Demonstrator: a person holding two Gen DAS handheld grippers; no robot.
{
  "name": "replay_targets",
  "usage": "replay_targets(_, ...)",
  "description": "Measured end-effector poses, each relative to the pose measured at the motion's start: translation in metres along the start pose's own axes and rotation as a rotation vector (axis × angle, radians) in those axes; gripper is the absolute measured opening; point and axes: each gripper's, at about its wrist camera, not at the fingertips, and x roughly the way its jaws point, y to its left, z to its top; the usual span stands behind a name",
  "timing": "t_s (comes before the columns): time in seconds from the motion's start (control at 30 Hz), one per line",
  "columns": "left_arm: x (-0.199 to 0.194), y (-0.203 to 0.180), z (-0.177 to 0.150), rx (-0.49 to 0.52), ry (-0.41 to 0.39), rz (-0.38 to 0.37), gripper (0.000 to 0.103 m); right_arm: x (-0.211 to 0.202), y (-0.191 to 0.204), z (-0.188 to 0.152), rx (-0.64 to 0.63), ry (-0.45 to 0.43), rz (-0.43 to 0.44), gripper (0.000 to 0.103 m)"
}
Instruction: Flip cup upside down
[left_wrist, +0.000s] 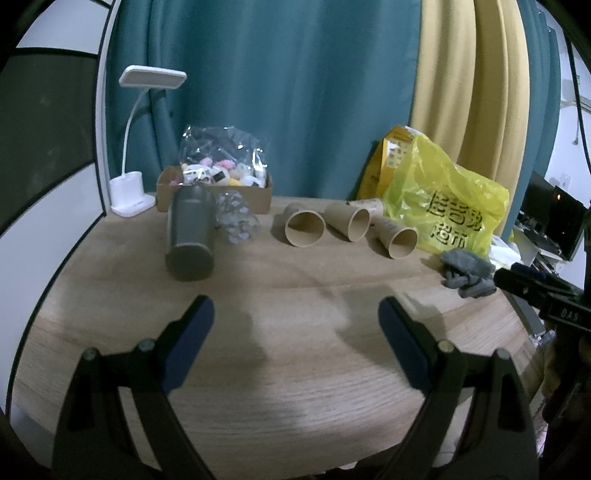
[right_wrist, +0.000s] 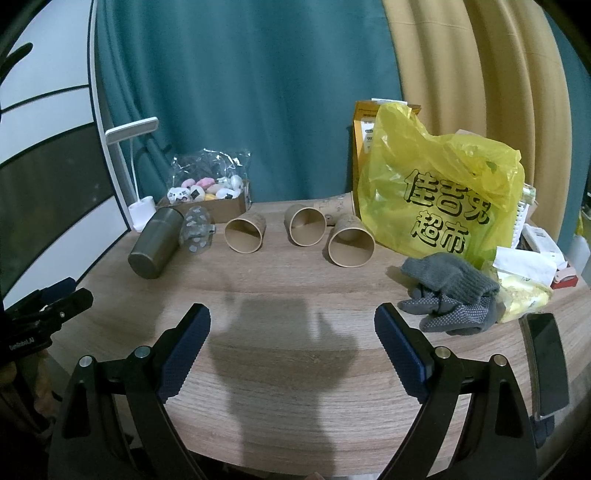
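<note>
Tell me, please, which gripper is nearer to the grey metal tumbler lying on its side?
Left. The left gripper faces the grey metal tumbler just left of its jaws; the right gripper sees it far left, beyond the left gripper's tip.

A crinkled yellow plastic shopping bag (right_wrist: 443, 192) is slumping at the back of the wooden table (right_wrist: 295, 354), a pair of grey knitted gloves (right_wrist: 450, 291) is lying just before it, and a white desk lamp (left_wrist: 135, 155) is standing far left.

Three paper cups (right_wrist: 244, 234) (right_wrist: 306, 225) (right_wrist: 350, 242), one steel tumbler (right_wrist: 155, 247), one glass cup (right_wrist: 197, 229), two gloves (right_wrist: 450, 293).
</note>
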Motion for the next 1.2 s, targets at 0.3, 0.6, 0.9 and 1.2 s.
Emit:
replay_targets(0.3,-0.0002,-0.0013,0.0007,-0.002,-0.003,0.004,0.092,0.0011,-0.0020,0.0013,0.001,-0.003,0.003,0.093)
replay_targets(0.6,-0.0007,-0.0023,0.0001,0.000,-0.007,0.004,0.092,0.0017,-0.0017,0.0015,-0.002,-0.003,0.003,0.093)
replay_targets(0.9,0.0018,-0.0030,0.0043,0.003,-0.008,0.007,0.092,0.0052,-0.0026,0.0038,-0.001,-0.001,0.005,0.093)
replay_targets(1.2,0.0036,-0.0034,0.0058,0.001,-0.005,0.010,0.092,0.0092,-0.0025,0.0071,0.000,0.006,0.005,0.093)
